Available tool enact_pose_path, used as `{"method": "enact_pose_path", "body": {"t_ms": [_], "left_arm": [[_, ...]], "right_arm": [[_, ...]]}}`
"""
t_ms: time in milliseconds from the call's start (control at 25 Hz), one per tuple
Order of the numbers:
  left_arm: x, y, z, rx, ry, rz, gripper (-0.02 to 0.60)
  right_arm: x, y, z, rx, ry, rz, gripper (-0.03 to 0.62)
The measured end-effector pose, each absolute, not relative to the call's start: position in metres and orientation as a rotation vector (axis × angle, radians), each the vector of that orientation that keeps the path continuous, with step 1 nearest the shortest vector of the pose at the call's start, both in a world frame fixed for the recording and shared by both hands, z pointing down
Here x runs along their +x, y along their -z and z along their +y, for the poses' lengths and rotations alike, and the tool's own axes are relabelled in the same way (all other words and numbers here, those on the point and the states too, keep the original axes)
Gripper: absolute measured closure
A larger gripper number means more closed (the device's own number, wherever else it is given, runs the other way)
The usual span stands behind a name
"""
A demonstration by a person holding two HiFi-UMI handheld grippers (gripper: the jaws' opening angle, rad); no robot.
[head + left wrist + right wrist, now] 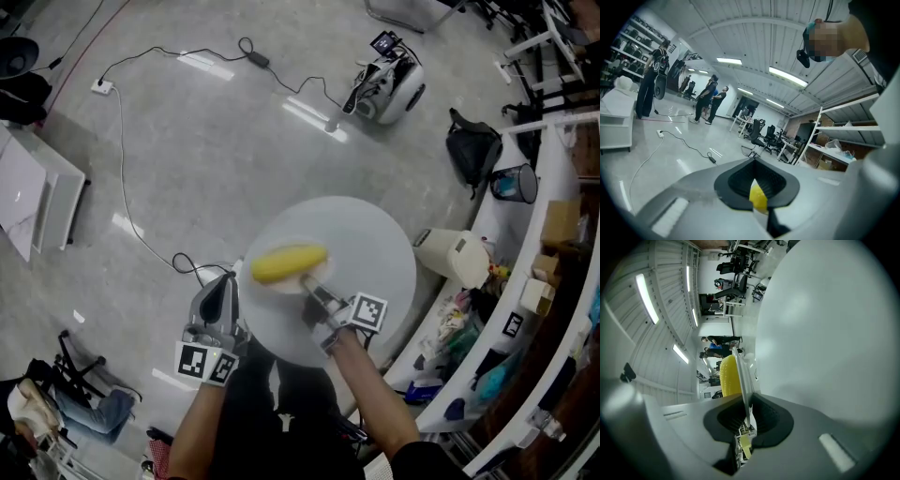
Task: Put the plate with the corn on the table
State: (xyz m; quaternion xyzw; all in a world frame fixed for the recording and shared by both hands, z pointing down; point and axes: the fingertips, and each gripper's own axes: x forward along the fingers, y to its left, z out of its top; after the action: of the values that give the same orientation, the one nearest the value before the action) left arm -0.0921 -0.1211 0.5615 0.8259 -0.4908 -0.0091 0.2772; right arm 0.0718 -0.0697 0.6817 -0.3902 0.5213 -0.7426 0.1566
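A yellow corn cob (286, 263) lies on a white plate (269, 287) over the left part of a round white table (375, 244). My right gripper (307, 284) is shut on the plate's near rim. In the right gripper view the plate (741, 380) runs edge-on out of the jaws, with the corn (728, 376) on its left face and the table top (825, 333) to the right; a thin gap shows between plate and table. My left gripper (228, 281) hangs at the table's left edge, jaws together, beside the plate. A yellow bit (758, 197) shows in its jaw slit.
Cables (131, 216) trail over the grey floor. A white wheeled machine (389, 89), a black backpack (473, 145) and a bin (514, 183) stand beyond the table. A white appliance (455, 255) and cluttered curved shelves (553, 281) are on the right. People (710, 101) stand far off.
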Motion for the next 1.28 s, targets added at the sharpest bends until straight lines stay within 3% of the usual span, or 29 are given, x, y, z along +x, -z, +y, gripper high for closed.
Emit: {"method": "enact_pose_path", "body": {"t_ms": [1280], "left_arm": [[-0.082, -0.592, -0.128, 2.175, 0.044, -1.31, 0.58]], "right_arm": [[0.07, -0.735, -0.088, -1.079, 2.167, 1.446, 0.559]]}}
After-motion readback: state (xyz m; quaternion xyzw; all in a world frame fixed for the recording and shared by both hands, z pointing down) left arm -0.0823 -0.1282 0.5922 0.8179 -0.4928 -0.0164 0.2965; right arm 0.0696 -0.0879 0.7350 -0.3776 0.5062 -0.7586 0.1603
